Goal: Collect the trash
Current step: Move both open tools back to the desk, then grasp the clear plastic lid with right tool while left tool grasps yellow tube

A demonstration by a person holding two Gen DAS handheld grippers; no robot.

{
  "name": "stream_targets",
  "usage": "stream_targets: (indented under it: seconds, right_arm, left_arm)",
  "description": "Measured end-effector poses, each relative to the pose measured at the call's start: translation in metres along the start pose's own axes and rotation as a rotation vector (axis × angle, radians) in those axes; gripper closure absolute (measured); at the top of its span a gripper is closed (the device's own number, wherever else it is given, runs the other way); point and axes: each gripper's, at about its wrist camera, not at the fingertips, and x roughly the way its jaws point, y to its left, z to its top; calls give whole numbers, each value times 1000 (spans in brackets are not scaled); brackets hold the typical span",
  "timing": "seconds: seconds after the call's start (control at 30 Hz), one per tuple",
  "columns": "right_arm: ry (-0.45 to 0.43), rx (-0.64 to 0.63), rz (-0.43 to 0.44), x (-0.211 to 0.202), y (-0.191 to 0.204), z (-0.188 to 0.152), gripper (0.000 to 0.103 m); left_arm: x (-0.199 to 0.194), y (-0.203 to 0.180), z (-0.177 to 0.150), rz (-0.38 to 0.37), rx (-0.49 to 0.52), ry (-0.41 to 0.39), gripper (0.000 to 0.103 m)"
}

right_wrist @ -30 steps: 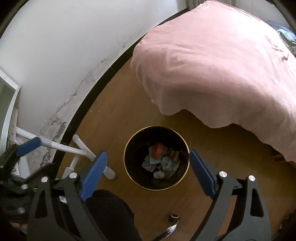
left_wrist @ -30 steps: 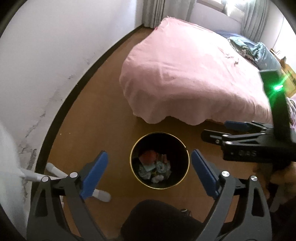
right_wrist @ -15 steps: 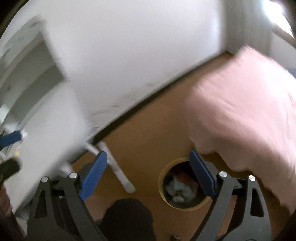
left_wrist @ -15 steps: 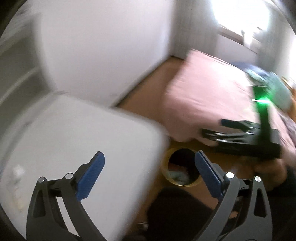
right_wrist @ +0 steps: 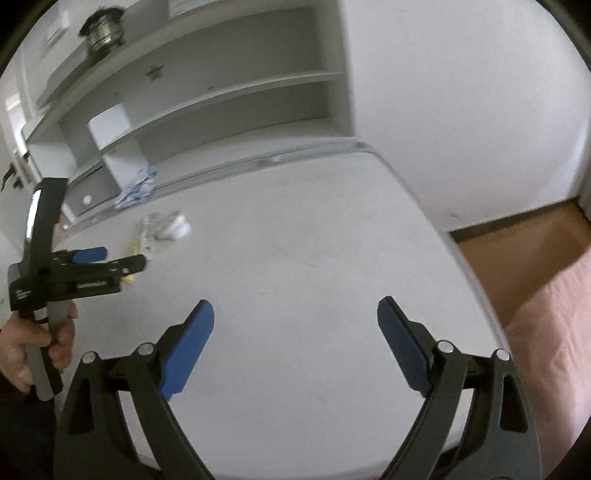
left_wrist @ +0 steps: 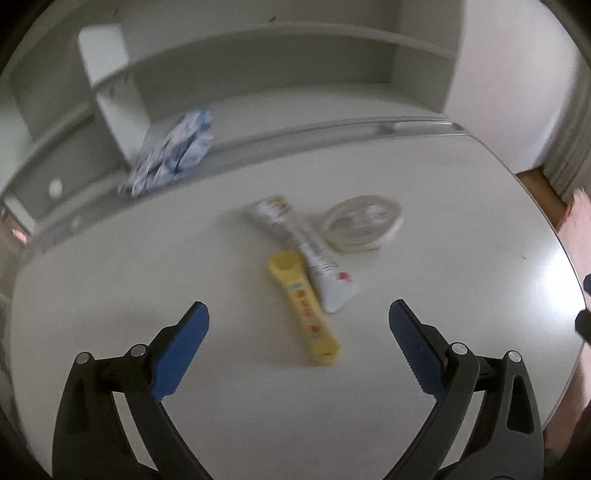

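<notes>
On the white desk (left_wrist: 461, 258) lie a yellow sachet (left_wrist: 303, 310), a white tube (left_wrist: 314, 254) crossing it, and a clear round lid (left_wrist: 362, 221) just behind. A crumpled blue-and-white wrapper (left_wrist: 173, 151) rests on the ledge at the back left. My left gripper (left_wrist: 299, 312) hovers open over the yellow sachet with nothing between its blue pads. The right wrist view shows the left gripper (right_wrist: 122, 258) held by a hand (right_wrist: 37, 339) near the same trash pile (right_wrist: 162, 225). My right gripper (right_wrist: 295, 310) stands open over bare desk, to the right of the pile.
White shelves (right_wrist: 221, 96) rise behind the desk, with a metal object (right_wrist: 103, 26) on the top one. The desk's rounded right edge (right_wrist: 476, 280) drops to brown floor (right_wrist: 517, 251), and a pink bed cover (right_wrist: 554, 332) lies beyond. A white wall (right_wrist: 461, 110) stands at the right.
Both grippers have swung up and left from above the black trash bin on the floor to the white desk. The bin and most of the bed have left view.
</notes>
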Motion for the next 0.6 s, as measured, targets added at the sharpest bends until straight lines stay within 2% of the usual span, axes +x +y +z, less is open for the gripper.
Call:
stream_targets:
  seconds: [0.37, 0.47, 0.57, 0.6]
  right_arm:
    - [39, -86, 66, 42, 51, 27, 16]
    - [53, -121, 82, 54, 67, 35, 16]
    - [78, -160, 103, 69, 84, 45, 16]
    - [89, -170, 112, 74, 88, 48, 16]
  left_arm:
    - [15, 35, 0, 18, -11, 8, 10]
    - [15, 39, 3, 14, -4, -5, 17]
    - [14, 39, 7, -3, 25, -15, 31]
    - [13, 38, 7, -8, 35, -17, 39]
